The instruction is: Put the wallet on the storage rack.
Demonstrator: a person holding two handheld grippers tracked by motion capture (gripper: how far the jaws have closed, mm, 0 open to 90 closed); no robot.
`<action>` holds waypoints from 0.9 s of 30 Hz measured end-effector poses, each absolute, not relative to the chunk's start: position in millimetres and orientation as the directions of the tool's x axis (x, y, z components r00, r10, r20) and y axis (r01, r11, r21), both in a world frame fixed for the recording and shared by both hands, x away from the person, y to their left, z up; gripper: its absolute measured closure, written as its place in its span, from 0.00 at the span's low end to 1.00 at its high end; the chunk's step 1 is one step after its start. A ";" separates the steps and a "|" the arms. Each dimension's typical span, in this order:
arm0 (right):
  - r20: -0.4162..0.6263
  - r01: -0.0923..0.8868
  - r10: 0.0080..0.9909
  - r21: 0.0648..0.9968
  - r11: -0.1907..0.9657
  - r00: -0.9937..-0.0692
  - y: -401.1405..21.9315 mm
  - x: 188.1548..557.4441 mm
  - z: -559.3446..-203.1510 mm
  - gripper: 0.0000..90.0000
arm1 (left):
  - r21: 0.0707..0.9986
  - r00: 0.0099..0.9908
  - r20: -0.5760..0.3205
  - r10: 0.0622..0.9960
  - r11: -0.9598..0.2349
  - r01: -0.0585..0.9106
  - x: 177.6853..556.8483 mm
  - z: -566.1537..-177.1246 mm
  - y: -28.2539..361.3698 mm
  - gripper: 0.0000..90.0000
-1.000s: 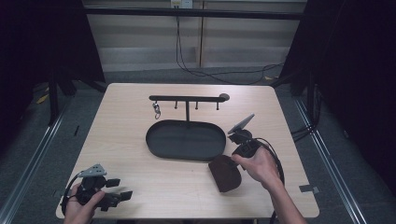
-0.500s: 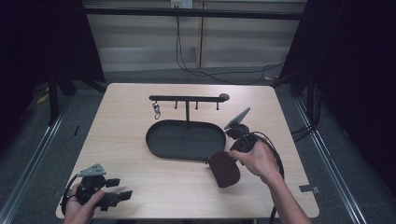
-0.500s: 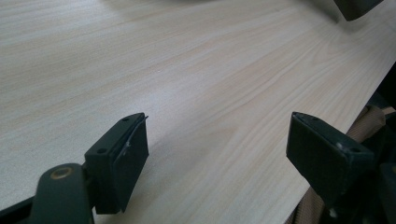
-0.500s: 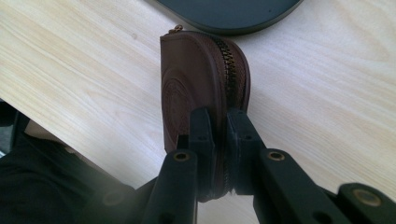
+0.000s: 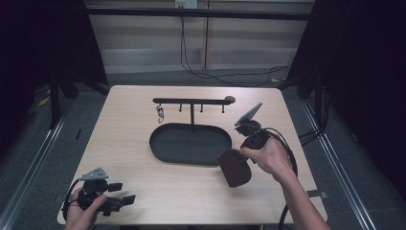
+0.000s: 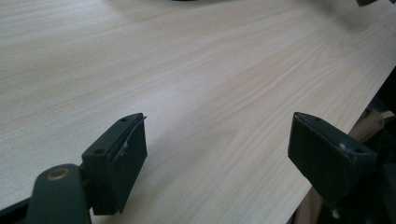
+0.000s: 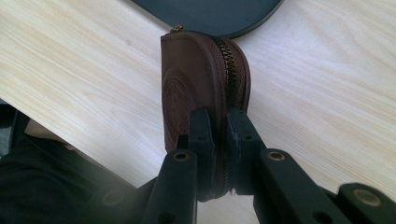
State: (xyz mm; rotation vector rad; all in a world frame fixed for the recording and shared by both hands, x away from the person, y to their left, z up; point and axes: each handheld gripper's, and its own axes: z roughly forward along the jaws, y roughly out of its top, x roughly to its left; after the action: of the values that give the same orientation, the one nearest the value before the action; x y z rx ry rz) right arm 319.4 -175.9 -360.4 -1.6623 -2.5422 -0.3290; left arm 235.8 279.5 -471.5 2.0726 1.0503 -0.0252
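Lifted slightly, brown pouch (image 7: 196,88) sits pinched between right fingers (image 7: 201,126).

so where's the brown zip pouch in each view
high view: brown pouch right of centre, clamped in the right tongs, by the oval tray's near right rim.
right gripper view: centre, pinched edge-on, zip facing right.
left gripper view: not in it.
shared landmark: black oval tray.
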 end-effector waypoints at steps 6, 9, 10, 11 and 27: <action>0.197 0.921 0.900 0.130 0.368 -0.388 -181.3 328.4 -350.1 0.91 | 0.641 0.653 -0.352 0.671 -0.335 0.690 236.0 -471.6 280.3 0.22; 0.198 0.927 0.906 0.126 0.355 -0.374 -183.4 333.5 -347.8 0.91 | 0.644 0.649 -0.354 0.673 -0.328 0.691 235.8 -471.8 280.2 0.22; 0.199 0.929 0.908 0.124 0.350 -0.369 -183.8 334.7 -347.6 0.91 | 0.643 0.651 -0.355 0.671 -0.330 0.691 235.9 -471.7 280.1 0.22; 0.197 0.930 0.910 0.122 0.346 -0.364 -183.9 335.4 -347.4 0.91 | 0.643 0.653 -0.353 0.670 -0.333 0.689 236.2 -471.4 279.9 0.22; 0.144 0.937 0.929 0.133 0.324 -0.342 -180.0 354.5 -329.8 0.90 | 0.638 0.663 -0.346 0.663 -0.352 0.685 235.1 -471.6 277.9 0.21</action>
State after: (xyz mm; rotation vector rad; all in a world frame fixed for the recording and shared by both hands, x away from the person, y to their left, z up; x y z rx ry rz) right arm 354.5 -180.0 -329.8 -1.7779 -2.5218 -0.2987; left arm 235.1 277.9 -471.6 2.0849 1.0397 -0.0348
